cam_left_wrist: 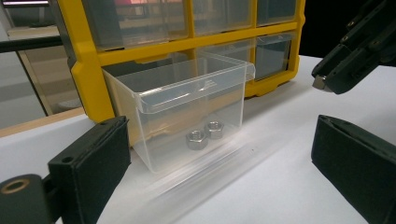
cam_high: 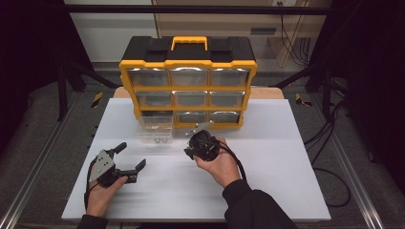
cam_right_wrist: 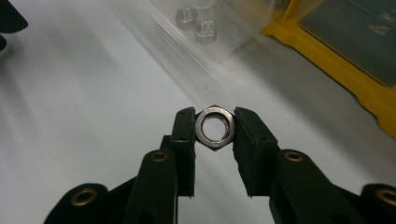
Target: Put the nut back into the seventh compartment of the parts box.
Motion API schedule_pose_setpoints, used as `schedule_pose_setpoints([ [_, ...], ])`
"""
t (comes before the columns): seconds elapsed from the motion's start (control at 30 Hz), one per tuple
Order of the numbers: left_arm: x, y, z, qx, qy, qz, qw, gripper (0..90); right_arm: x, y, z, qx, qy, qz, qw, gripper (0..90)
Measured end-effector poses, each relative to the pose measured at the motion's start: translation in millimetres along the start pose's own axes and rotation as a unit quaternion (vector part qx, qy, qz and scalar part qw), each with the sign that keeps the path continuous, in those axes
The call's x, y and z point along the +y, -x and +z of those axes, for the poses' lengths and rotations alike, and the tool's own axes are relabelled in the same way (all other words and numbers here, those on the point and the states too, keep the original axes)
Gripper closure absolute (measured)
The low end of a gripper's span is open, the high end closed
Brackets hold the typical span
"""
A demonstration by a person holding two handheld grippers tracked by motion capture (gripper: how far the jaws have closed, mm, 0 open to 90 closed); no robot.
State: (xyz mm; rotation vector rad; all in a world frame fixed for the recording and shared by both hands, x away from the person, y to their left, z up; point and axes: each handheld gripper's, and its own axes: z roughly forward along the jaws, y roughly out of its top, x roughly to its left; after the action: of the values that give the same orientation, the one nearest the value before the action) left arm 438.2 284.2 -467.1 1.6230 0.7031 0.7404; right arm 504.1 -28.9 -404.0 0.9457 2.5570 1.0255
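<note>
On the left, the left gripper point(cam_high: 128, 161) rests on the white surface point(cam_high: 286, 191) with its jaws wide apart and nothing between them, facing the clear drawer point(cam_left_wrist: 187, 116) that is pulled out of the yellow cabinet point(cam_high: 188, 86) and stands on the surface in front of it. Two nuts point(cam_left_wrist: 204, 134) already lie in the drawer, touching each other. To the right, the right gripper point(cam_right_wrist: 214, 128) has its jaws clamped on a third nut point(cam_right_wrist: 214, 128), held clear of the surface near the drawer's front. Judging from this, the job is part done: two nuts are stowed, one is picked up and must next go over the rim and be dropped in. Sliding the drawer back into its slot probably remains.
</note>
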Motion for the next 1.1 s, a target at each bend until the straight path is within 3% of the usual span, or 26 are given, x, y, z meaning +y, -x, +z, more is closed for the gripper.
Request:
schedule_pose_setpoints([
  [0.43, 0.0, 0.0, 0.1, 0.000, 0.000, 0.000, 1.0000, 4.2, 15.1, 5.1, -0.8, 0.007, 0.035, 0.006, 0.9993, 69.8],
  [1.1, 0.2, -0.1, -0.1, -0.001, 0.001, -0.001, 1.0000, 4.4, 39.0, 3.8, 0.6, -0.003, 0.062, 0.004, 0.9981, 69.8],
])
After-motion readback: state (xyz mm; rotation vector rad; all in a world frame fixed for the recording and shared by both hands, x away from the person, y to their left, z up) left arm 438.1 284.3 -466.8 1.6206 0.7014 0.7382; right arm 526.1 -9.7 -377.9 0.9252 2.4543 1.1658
